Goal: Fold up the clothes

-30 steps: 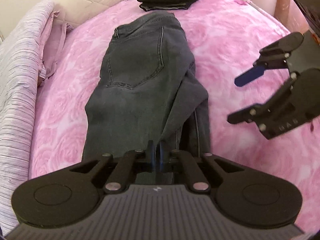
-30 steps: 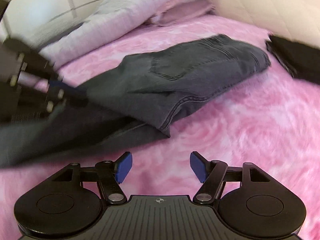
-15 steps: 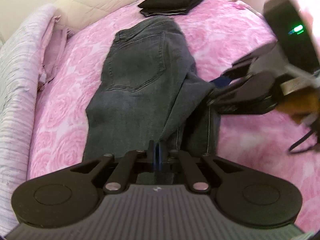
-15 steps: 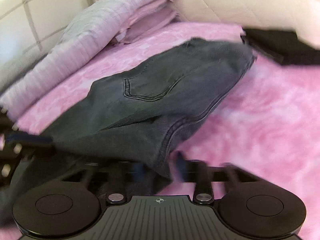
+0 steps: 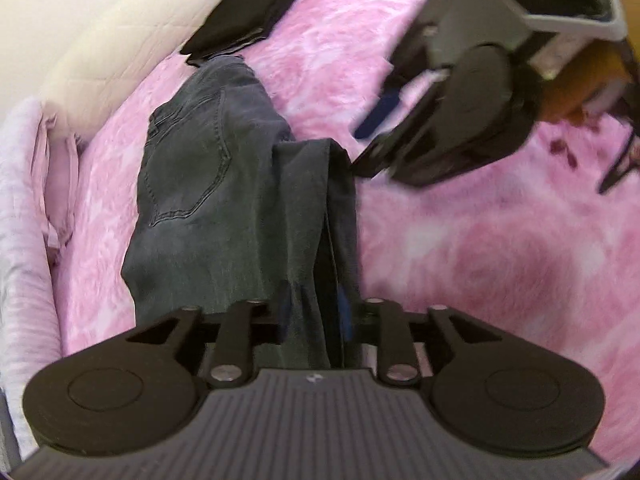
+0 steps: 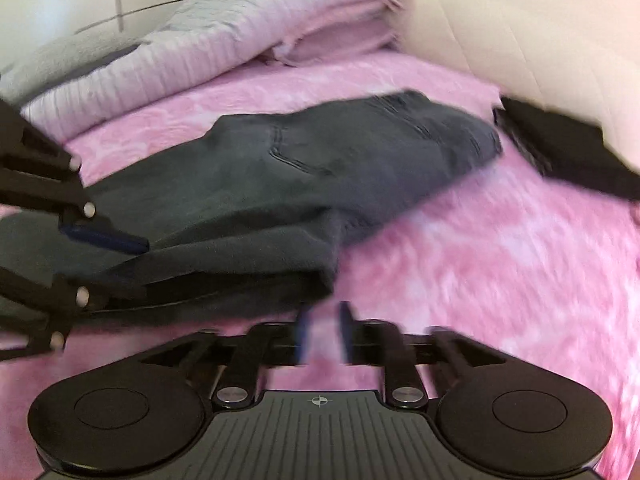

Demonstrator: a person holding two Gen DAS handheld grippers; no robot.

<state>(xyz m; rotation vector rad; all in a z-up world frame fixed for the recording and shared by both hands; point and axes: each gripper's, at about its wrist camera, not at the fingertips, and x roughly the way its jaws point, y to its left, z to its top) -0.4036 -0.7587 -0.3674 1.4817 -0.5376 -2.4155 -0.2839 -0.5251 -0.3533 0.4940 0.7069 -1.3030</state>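
- Dark grey jeans (image 5: pixel 208 184) lie lengthwise on the pink rose-patterned bedspread (image 5: pixel 500 260), back pocket up, waistband at the far end near the headboard.
- One leg is folded over along the right edge of the jeans; its doubled end shows as a squared corner just beside the right gripper in the left wrist view.
- Left gripper (image 5: pixel 314 316): jaws have just been opening; the blue pads stand a little apart with a bunch of jeans fabric between them. Whether the pads press the cloth — cannot tell, the fabric hides their faces.
- Right gripper (image 6: pixel 323 330): jaws have just been opening after a brief closure; pads apart, only pink bedspread visible between them, the folded jeans edge just above the fingertips. Nothing is held.
- In the left wrist view the right gripper sits above the bedspread to the right of the jeans, one blue pad showing; image blurred.
- Folded black garment (image 5: pixel 248 16) rests on the bedspread just beyond the waistband, against the cream quilted headboard (image 5: pixel 80 20).
- Striped lilac bedding (image 6: pixel 224 36) is piled along the far side of the bed.
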